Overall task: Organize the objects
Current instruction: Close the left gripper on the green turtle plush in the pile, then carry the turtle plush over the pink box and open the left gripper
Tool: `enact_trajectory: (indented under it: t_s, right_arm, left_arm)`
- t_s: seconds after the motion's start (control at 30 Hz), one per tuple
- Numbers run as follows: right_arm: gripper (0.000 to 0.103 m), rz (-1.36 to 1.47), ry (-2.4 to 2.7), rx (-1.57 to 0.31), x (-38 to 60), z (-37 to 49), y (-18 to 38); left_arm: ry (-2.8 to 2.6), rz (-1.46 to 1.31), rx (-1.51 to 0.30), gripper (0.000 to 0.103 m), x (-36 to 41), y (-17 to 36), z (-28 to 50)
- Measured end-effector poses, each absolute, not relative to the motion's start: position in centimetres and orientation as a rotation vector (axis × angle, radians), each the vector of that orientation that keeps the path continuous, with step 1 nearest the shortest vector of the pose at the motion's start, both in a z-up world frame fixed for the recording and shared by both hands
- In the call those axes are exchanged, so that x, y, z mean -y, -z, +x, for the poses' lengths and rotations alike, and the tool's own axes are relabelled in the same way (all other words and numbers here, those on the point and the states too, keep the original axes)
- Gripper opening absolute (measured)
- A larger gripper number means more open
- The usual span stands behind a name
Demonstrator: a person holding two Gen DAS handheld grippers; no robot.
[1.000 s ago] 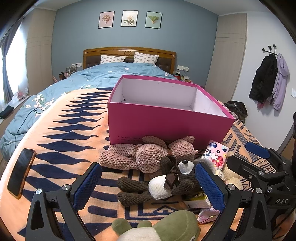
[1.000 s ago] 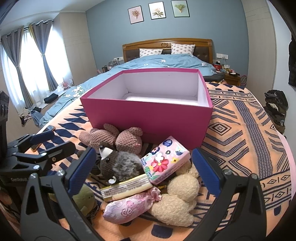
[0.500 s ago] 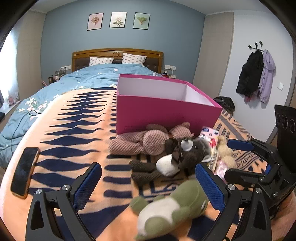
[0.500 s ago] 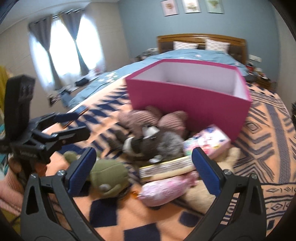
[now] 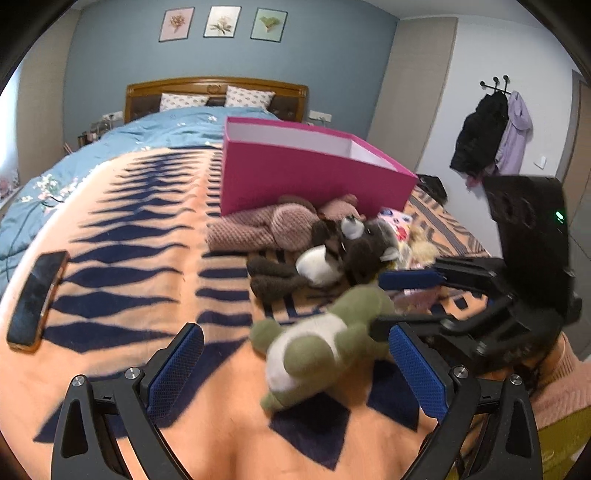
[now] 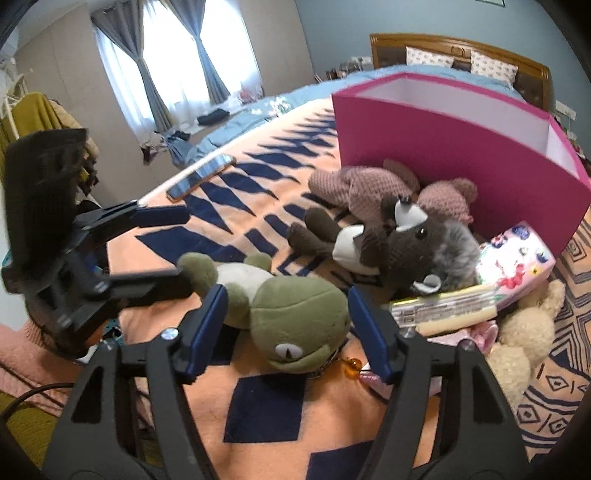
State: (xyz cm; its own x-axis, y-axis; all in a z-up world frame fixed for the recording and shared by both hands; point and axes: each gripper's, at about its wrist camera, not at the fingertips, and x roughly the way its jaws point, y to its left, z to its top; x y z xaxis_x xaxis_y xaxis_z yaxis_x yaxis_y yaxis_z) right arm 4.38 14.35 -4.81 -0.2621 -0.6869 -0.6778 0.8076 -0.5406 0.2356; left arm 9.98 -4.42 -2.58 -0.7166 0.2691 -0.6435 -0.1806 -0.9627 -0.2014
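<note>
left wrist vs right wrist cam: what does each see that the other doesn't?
Left wrist only: three wall pictures, coats on hooks.
Right wrist only: curtained windows, the frog's face, a cream plush, a snack pack.
Both: pink box, frog plush between the closing pads of the right gripper, left gripper open, dark plush, knitted bear, phone, tissue pack.

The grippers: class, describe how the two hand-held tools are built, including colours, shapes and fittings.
Both the left gripper and the right gripper have black angular frames with triangular cut-outs, silver screws and two fingers faced with blue textured pads. A black box with a green light sits above the right one.
</note>
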Motion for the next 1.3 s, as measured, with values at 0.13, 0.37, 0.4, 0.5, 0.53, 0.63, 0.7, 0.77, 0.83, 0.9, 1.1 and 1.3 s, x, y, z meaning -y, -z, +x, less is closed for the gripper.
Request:
enact_trajectory:
  t_s: [0.13,0.37,0.4,0.5,0.53,0.63,0.7,0.77,0.83,0.9,1.1,1.3]
  right_arm:
    - [0.069,0.990,1.936,-0.170,-14.4,3.8,5.6]
    - [0.069,1.054,1.911,-0.137,-14.6,3.1,6.5]
    - [0.070,1.060,1.903,-0.134,-14.6,3.0,6.7]
    - [0.070,1.059,1.902,-0.157,-14.4,3.1,6.8]
    - [0.069,1.054,1.900,-0.169,-14.4,3.1,6.8]
    - [0.067,1.037,1.914,-0.182,-14.3,3.3,6.7]
    - [0.066,1.018,1.932,-0.189,-14.4,3.4,6.3]
    - [0.066,0.989,1.946,-0.176,-14.7,3.5,5.5]
    - [0.066,0.971,1.953,-0.164,-15.0,3.5,4.7]
    - [0.066,0.931,1.974,-0.163,-15.3,3.5,3.6]
    - [0.066,0.816,2.053,-0.155,-15.8,2.3,-0.5]
    - [0.066,0.744,2.120,-0.135,-16.2,-0.5,-3.8]
  left_arm:
    - [-2.658,-1.120,0.157,0.093,3.8,4.1,9.9]
    - [-2.561,-1.248,0.229,0.058,3.5,6.8,8.4]
    - [-2.555,-1.262,0.237,0.056,3.5,7.0,8.2]
    - [-2.553,-1.264,0.229,0.055,3.3,7.0,8.2]
    - [-2.554,-1.262,0.221,0.055,3.2,6.8,8.3]
    - [-2.561,-1.249,0.196,0.055,3.1,6.0,8.2]
    - [-2.569,-1.224,0.186,0.055,3.1,5.3,8.2]
    - [-2.578,-1.190,0.181,0.055,3.1,4.4,8.1]
    - [-2.589,-1.150,0.172,0.055,3.1,3.3,7.8]
    - [-2.595,-1.115,0.160,0.055,3.1,2.2,7.2]
    - [-2.614,-1.019,0.092,0.055,2.6,-1.6,4.3]
    - [-2.632,-0.949,0.023,0.055,2.2,-4.8,0.1]
